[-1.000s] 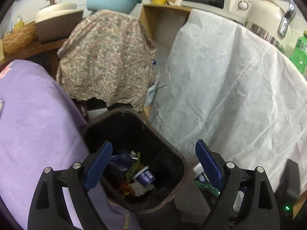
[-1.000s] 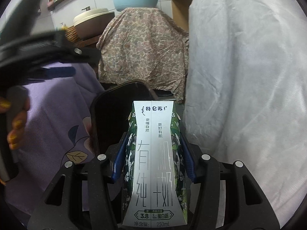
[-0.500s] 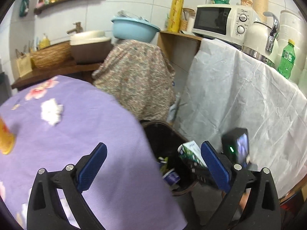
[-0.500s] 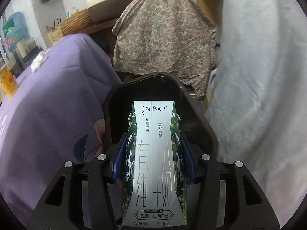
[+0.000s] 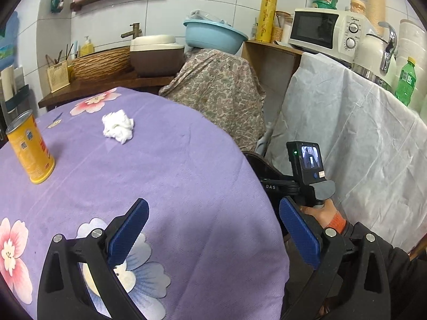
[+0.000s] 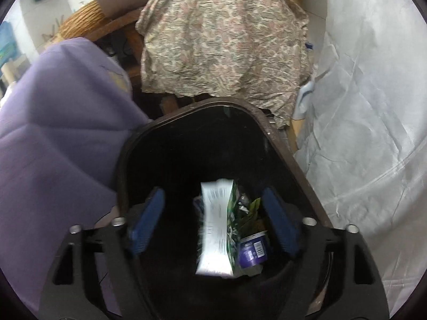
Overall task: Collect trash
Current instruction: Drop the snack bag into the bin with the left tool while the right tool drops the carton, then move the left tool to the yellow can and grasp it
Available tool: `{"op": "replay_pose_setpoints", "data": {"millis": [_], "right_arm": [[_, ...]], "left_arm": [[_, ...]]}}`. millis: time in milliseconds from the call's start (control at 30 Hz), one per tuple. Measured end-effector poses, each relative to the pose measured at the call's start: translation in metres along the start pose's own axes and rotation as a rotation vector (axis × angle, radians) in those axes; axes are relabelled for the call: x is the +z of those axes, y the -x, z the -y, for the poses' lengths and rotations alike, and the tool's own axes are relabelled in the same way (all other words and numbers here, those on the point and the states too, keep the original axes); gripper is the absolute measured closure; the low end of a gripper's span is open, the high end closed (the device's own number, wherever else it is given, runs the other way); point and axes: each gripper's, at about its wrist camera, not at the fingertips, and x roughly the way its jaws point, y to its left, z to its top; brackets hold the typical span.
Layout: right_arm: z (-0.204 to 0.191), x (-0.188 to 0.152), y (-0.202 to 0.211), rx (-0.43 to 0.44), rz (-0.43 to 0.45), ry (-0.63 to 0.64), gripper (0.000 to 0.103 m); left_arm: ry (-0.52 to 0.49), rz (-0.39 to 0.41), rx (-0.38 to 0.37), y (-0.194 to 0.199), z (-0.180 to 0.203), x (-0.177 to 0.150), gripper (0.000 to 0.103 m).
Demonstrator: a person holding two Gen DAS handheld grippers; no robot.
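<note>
My right gripper is open over the black trash bin. The green and white milk carton is blurred between the jaws, free of the pads, inside the bin above other trash such as a purple cup. My left gripper is open and empty above the purple flowered tablecloth. A crumpled white tissue and a yellow can sit on the table ahead of it. The right gripper's body and its small screen show at the table's right edge.
A floral cloth covers something behind the bin. A white sheet drapes a counter at the right, with a microwave, a kettle and a green bottle on it. A wooden shelf with a basket stands behind the table.
The right gripper has opened and let go of the milk carton, which drops into the bin. The left gripper has swung up from the bin to over the table.
</note>
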Motion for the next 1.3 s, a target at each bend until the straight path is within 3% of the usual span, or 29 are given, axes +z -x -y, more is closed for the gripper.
{"op": "replay_pose_setpoints", "data": {"millis": [300, 500, 667, 733, 800, 1133, 1300], "right_arm": [[-0.017, -0.024, 0.028, 0.04, -0.009, 0.045, 0.024], [-0.025, -0.018, 0.069, 0.061, 0.063, 0.059, 0.024], [-0.045, -0.007, 0.115, 0.098, 0.157, 0.075, 0.023], [-0.054, -0.005, 0.13, 0.112, 0.185, 0.088, 0.015], [-0.068, -0.003, 0.146, 0.134, 0.218, 0.115, 0.015], [-0.134, -0.004, 0.183, 0.229, 0.249, 0.254, 0.014], [-0.159, -0.013, 0.196, 0.249, 0.247, 0.313, 0.014]], "left_arm": [[0.03, -0.041, 0.002, -0.001, -0.022, -0.014, 0.006], [0.029, -0.029, 0.052, 0.01, -0.04, -0.02, 0.006], [0.059, -0.014, 0.141, 0.024, -0.073, -0.023, 0.006], [0.079, -0.003, 0.191, 0.03, -0.091, -0.023, 0.006], [0.105, 0.01, 0.239, 0.035, -0.11, -0.021, 0.006], [0.17, 0.099, 0.503, 0.031, -0.201, 0.012, 0.006], [0.21, 0.085, 0.515, 0.006, -0.234, 0.037, 0.006]]}}
